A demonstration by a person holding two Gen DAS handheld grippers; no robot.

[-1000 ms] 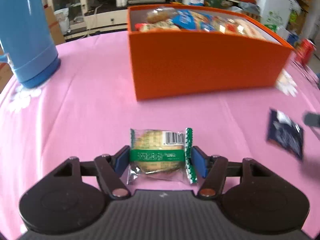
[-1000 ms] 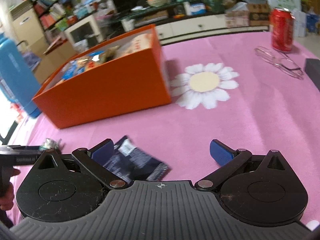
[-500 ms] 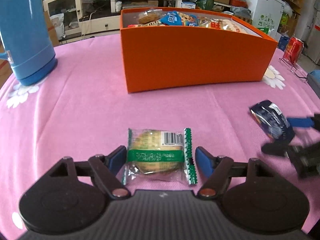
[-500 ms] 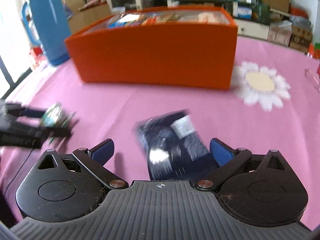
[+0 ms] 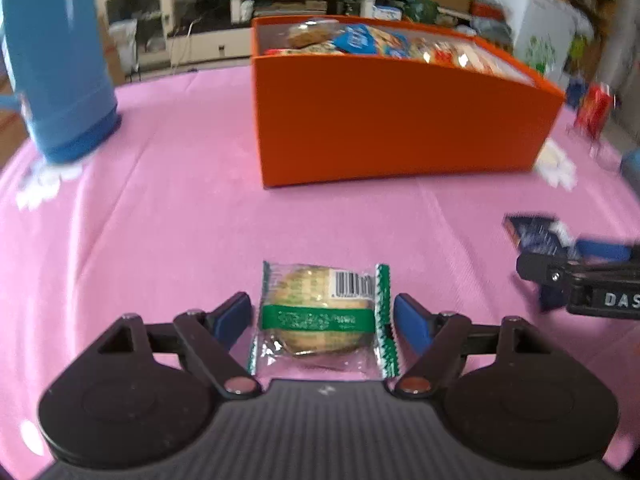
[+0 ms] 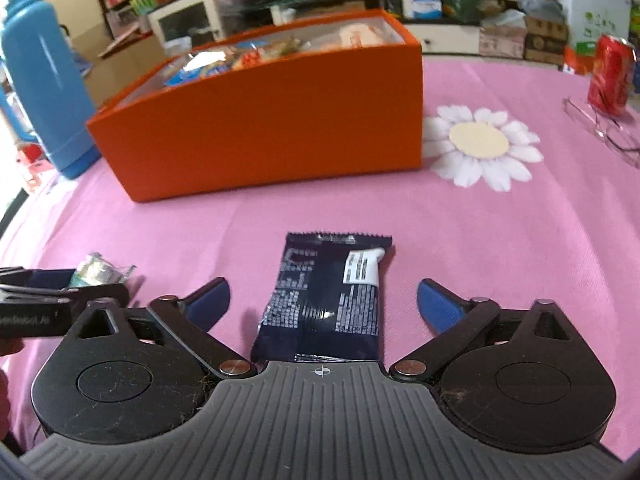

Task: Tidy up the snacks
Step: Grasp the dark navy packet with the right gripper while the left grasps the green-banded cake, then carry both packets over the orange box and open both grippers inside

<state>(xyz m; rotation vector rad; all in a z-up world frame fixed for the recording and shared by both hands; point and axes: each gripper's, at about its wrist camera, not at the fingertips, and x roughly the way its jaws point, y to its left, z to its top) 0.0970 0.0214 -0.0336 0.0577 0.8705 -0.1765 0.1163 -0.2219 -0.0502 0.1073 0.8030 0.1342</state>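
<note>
Left gripper (image 5: pixel 323 317): jaws apart and just been opening, blue pads either side of the green-banded pastry packet (image 5: pixel 322 318), a sliver of gap on each side.
Right gripper (image 6: pixel 322 301): jaws wide and just been closing, clear gaps to the dark navy snack packet (image 6: pixel 325 299) lying flat between them.
Pastry packet: flat on the pink tablecloth (image 5: pixel 168 240), barcode up.
Orange box (image 6: pixel 276 128): beyond both packets, already filled with snacks.
Blue thermos (image 6: pixel 42 84): left of the box.
Red can (image 6: pixel 610 74): far right, glasses (image 6: pixel 604 130) in front of it.
</note>
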